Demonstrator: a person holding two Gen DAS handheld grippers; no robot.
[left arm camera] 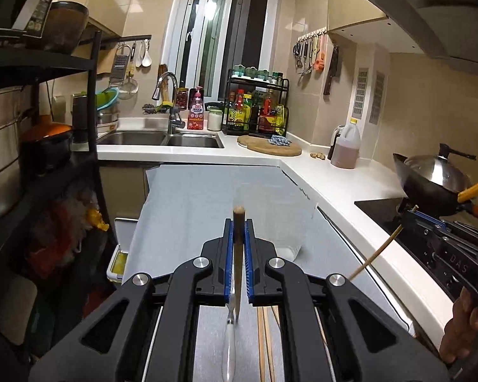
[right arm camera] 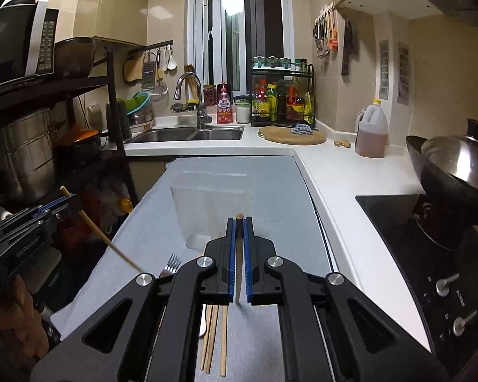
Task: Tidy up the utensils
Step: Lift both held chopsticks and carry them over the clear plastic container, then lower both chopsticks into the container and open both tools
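both grippers are clamped down on a chopstick each. The left gripper (left arm camera: 238,222) has its blue pads squeezed on a wooden chopstick (left arm camera: 238,254) that runs straight back between them, blunt end poking out past the fingertips. Same deal on the right gripper (right arm camera: 239,222), its own chopstick (right arm camera: 239,254) pinched between the pads with the blunt tip just clear of the front. From the left cam you can see the right one's stick (left arm camera: 376,254) slanting down toward the bench, and from the right cam the left one's stick (right arm camera: 105,238) does the same.

Both are held up over the grey mat (right arm camera: 280,191) covering the bench. Right ahead of the jaws, near the middle of the mat, stands a clear plastic container (right arm camera: 207,203), upright. Closer to the near edge, under the right gripper, a few more chopsticks (right arm camera: 215,334) lie flat side by side, with a fork (right arm camera: 172,265) just left of them, tines pointing away. In the left cam there's a white-handled utensil (left arm camera: 229,343) lying under the gripper too, can't tell what kind.

Past the mat's far edge is the white counter with the sink (right arm camera: 188,134) and a round cutting board (right arm camera: 291,136); a wok (right arm camera: 446,184) sits on the stove off to the right
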